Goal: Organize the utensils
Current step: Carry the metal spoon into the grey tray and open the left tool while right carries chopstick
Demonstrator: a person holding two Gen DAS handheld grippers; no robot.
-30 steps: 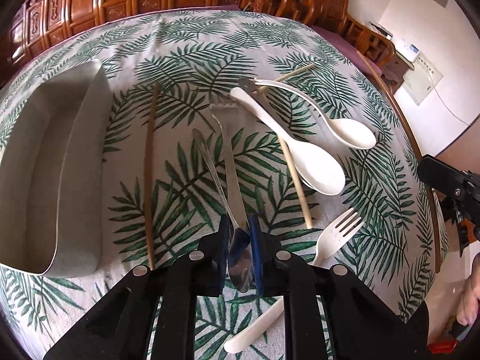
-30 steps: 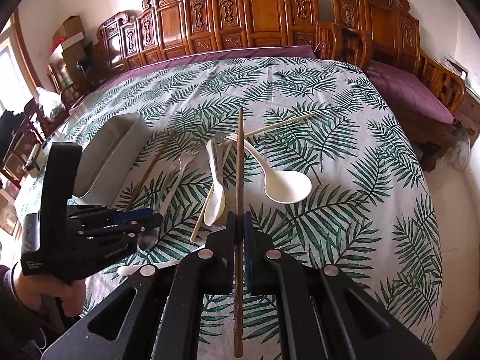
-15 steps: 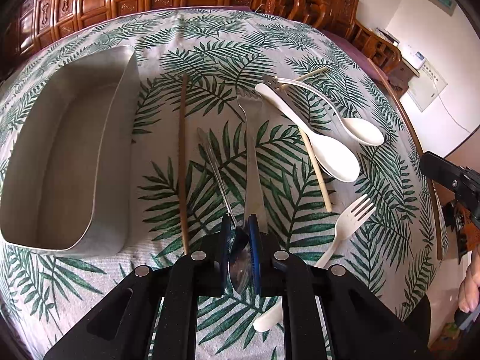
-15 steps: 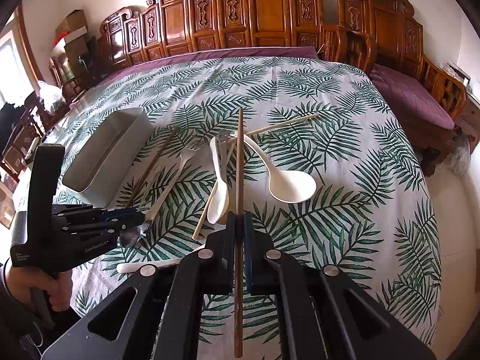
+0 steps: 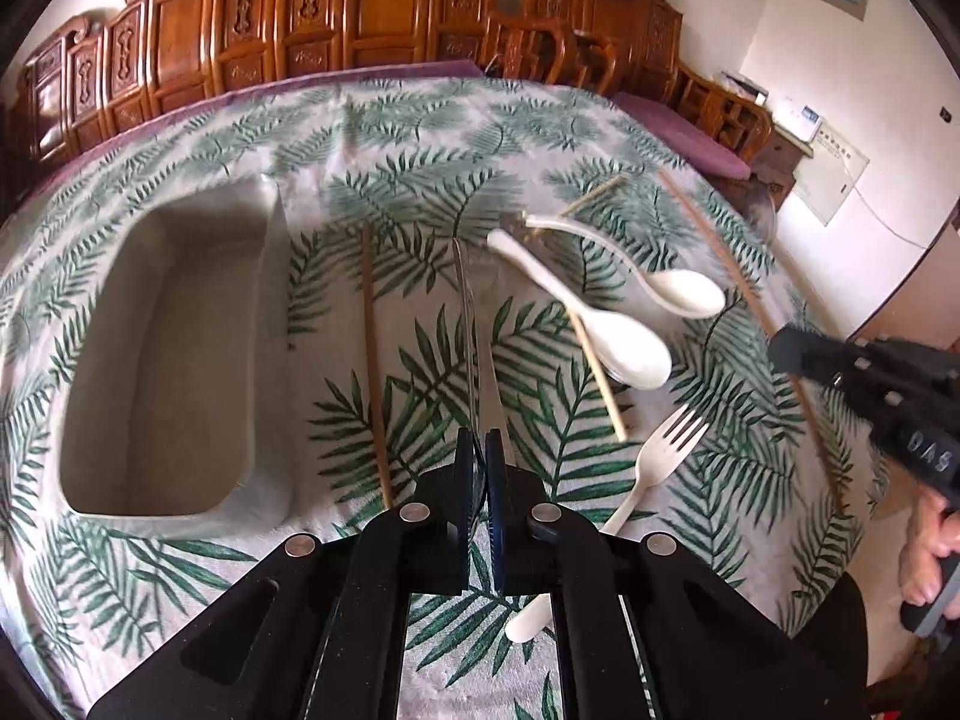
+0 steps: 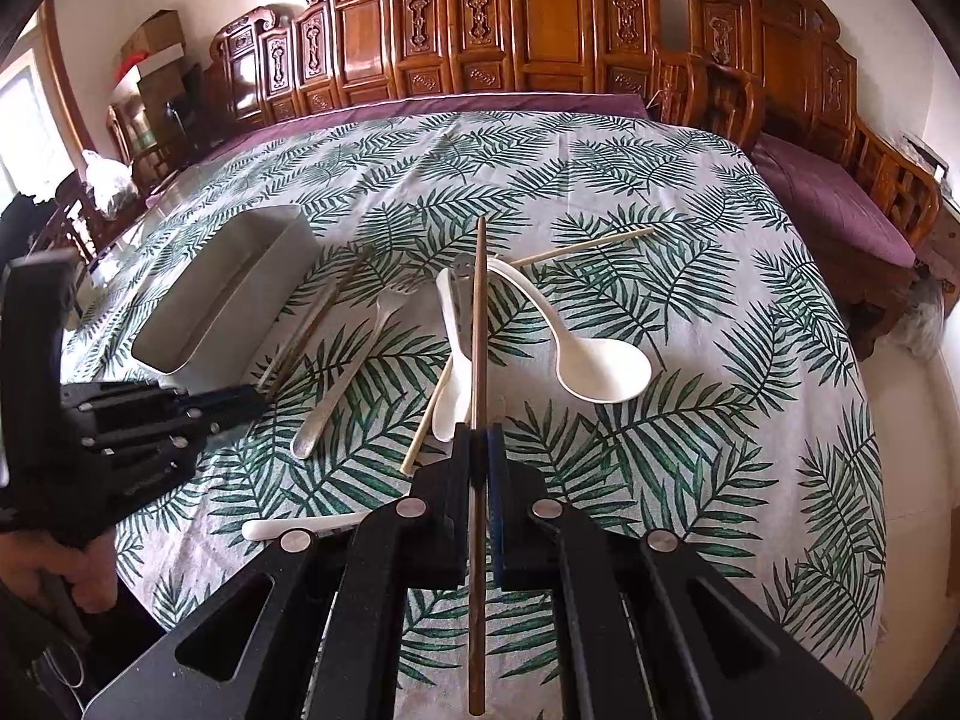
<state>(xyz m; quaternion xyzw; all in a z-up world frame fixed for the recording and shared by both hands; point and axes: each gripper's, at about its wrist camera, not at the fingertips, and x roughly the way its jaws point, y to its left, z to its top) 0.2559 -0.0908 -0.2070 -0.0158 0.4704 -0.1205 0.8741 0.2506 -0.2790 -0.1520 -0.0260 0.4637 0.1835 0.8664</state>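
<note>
The left tongs are nearly shut and pinch a metal spoon. We see the spoon from its thin side. It points up the middle of the frame, over the leafy cloth. A metal fork lies on the cloth just right of it, and a brown stick lies to its left.

A grey box sits on the left side of the frame. I can see nothing in it.

Right of the middle lie two white spoons, one near and one far, with a pale stick under the near one. A white fork lies lower right.

In the right view, the right tongs are nearly shut on another brown stick. It points straight up the middle of the frame, above the white spoons. Its back end sticks out low between the jaws.

The box is at the left there, and the left tongs are below it.
</note>
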